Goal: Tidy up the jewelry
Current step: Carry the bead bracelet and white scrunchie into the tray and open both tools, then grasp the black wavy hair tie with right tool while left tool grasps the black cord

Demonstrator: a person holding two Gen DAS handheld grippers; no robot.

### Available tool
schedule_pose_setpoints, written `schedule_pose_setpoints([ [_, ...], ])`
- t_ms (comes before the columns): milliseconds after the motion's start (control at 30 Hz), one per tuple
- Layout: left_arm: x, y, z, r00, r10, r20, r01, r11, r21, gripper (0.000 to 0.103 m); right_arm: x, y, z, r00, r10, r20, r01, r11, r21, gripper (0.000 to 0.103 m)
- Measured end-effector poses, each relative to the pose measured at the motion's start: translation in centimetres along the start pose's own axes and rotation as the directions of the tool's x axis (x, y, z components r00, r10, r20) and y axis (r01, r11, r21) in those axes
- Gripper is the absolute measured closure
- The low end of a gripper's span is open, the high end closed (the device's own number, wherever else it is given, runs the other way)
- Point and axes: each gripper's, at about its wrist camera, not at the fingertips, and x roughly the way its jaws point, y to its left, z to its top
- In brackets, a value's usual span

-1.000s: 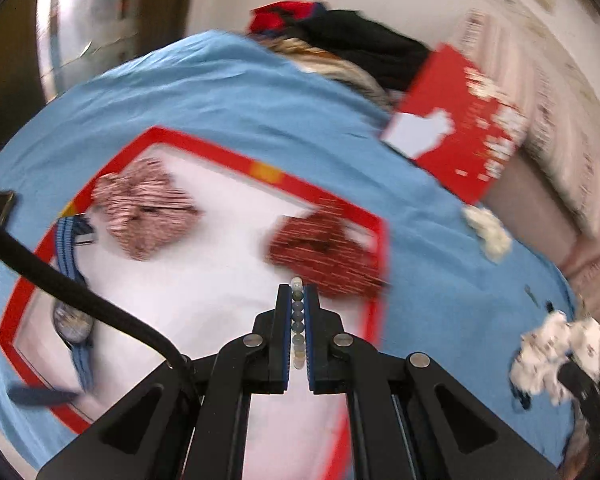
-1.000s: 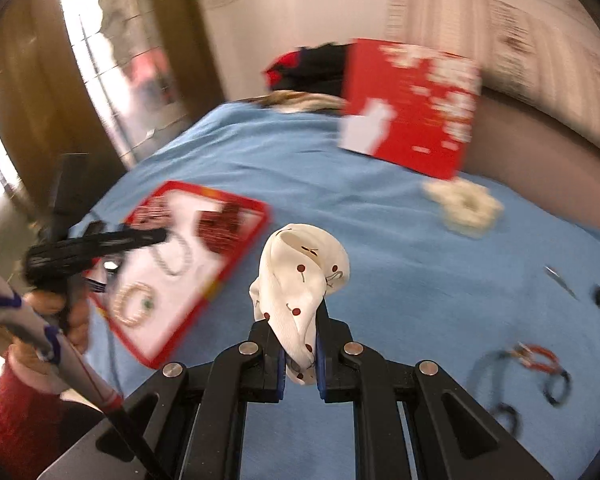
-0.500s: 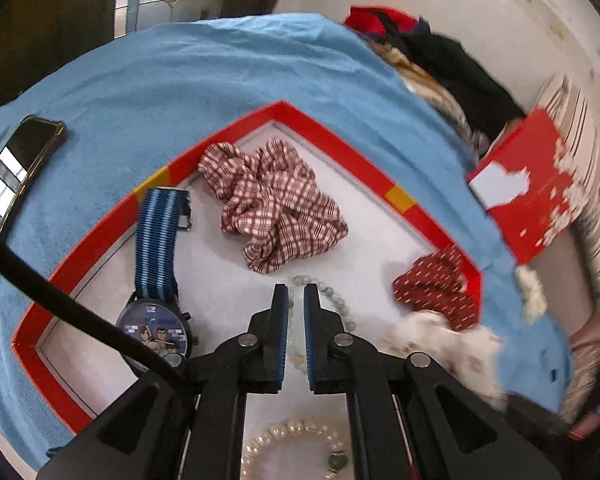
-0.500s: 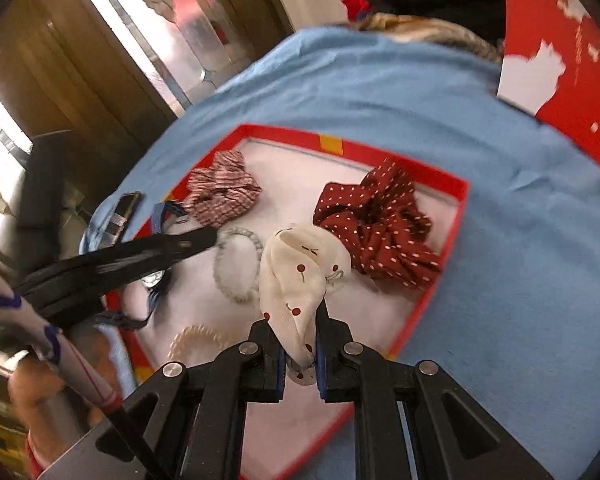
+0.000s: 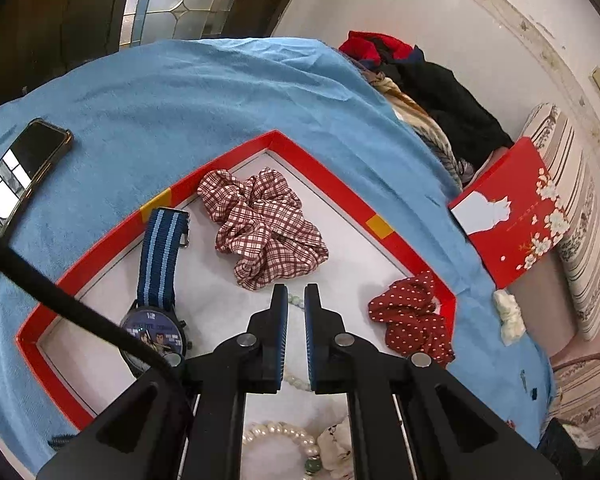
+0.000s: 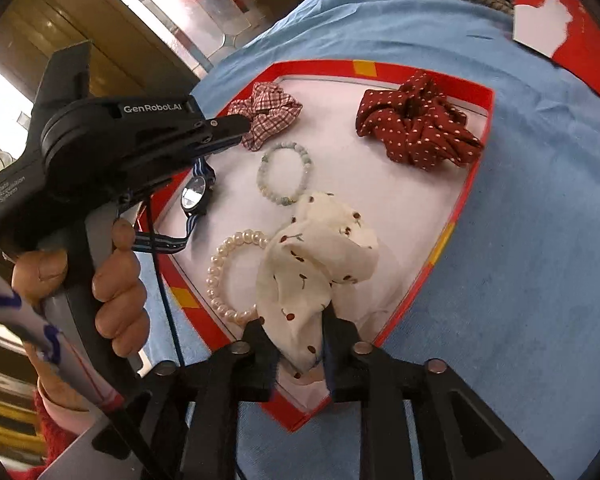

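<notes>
A red-rimmed white tray point(image 5: 316, 168) point(image 6: 472, 184) lies on the blue cloth. In it are a plaid scrunchie point(image 5: 264, 228) point(image 6: 268, 114), a red dotted scrunchie point(image 5: 412, 320) point(image 6: 416, 128), a blue-strap watch point(image 5: 156, 280) point(image 6: 196, 196), a green bead bracelet point(image 6: 284, 172) and a pearl bracelet point(image 5: 276, 432) point(image 6: 228, 272). My left gripper point(image 5: 296, 300) hovers over the tray, jaws slightly apart and empty. My right gripper point(image 6: 300, 332) has its jaws parted around a white cherry-print scrunchie point(image 6: 316, 264) that rests low over the tray's near corner.
A phone point(image 5: 20, 168) lies on the cloth left of the tray. A red gift box point(image 5: 512, 212) and a pile of clothes point(image 5: 428, 92) stand behind it. A small white item point(image 5: 508, 316) lies right of the tray.
My left gripper let go of the green bead bracelet in the tray and drew back. My right gripper carried the white scrunchie over the tray, lowered it and opened its jaws.
</notes>
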Motion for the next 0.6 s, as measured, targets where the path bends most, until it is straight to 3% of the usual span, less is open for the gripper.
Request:
schedule_pose_setpoints([
  [33,-0.1,0.0,-0.1,1.0,-0.002,0.003,0.002,1.0,-0.002,0.096,-0.4,0.1,-0.1,1.0,-0.012,0.014,0.012,1.0,-0.011,0.067],
  [200,-0.3,-0.5,-0.5,1.0,0.0,0.008,0.0,1.0,0.005,0.088,-3.6,0.4,-0.6,0.992,-0.074,0.101,0.081,0.995,-0.063,0.054],
  [433,0.1,-2.1,-1.0,1.0,-0.018,-0.012,0.019,0.999,0.049,0.088,-7.5,-2.0,-2.1,0.966,-0.195,0.173,0.2,0.98,-0.015,0.054],
  [600,0.3,-5.0,-2.3,0.999,-0.039,-0.033,0.043,0.992,0.121,0.088,-11.2,-6.1,-6.4,0.938,-0.296,0.179,0.282,0.954,0.1,0.054],
])
